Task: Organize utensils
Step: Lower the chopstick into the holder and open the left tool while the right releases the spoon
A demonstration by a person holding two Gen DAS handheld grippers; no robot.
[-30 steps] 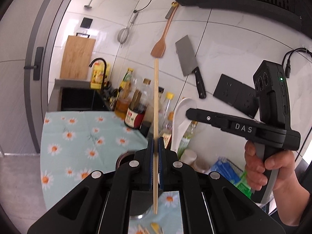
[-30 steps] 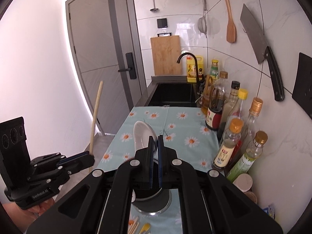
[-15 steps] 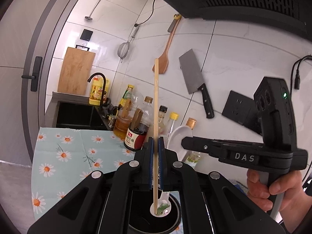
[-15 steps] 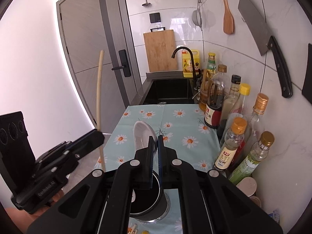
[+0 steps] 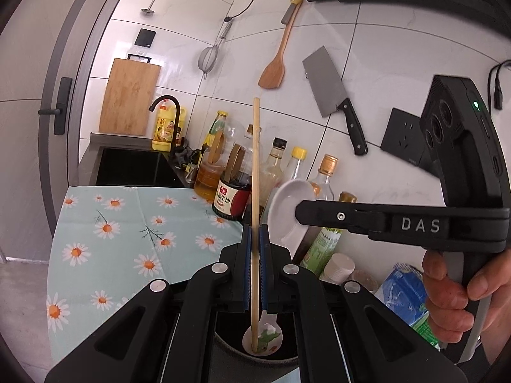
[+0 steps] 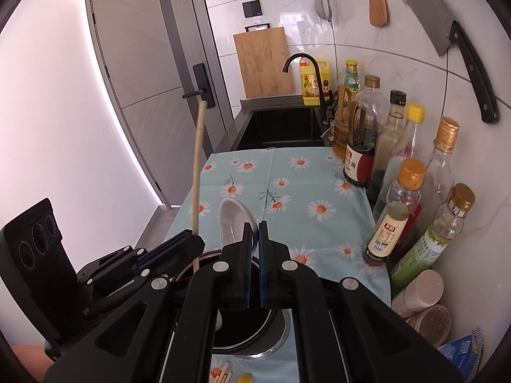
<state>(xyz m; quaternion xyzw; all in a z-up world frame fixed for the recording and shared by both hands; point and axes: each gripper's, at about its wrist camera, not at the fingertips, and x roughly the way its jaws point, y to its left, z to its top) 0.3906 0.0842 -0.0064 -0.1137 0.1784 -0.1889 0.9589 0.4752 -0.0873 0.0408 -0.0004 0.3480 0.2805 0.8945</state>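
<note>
Right now I have both claws loaded over the black pot (image 6: 255,335). My left gripper (image 5: 254,245) is clamped on a single chopstick (image 5: 255,191), held upright, its lower end down inside the pot beside a spoon (image 5: 263,338) with a green print that already lies there. My right gripper (image 6: 254,236) is pinched shut on a white spoon (image 6: 234,223), bowl up, handle pointing into the pot. I judge the job as partway: one spoon is in, two pieces are at the mouth but not released.

Just in front of the pot, at the bottom edge of the right view, more chopsticks (image 6: 223,376) lie on the cloth (image 6: 303,191) with something yellow beside them; I cannot count them, as they are cut off. Those look to be what is left.

Farther off, along the wall, I count about nine bottles (image 6: 361,146); some overlap. Beyond are one sink (image 6: 281,127) and one cutting board (image 6: 263,62). On the wall hang one cleaver (image 5: 332,92), one spatula (image 5: 274,70) and one strainer (image 5: 209,60).
</note>
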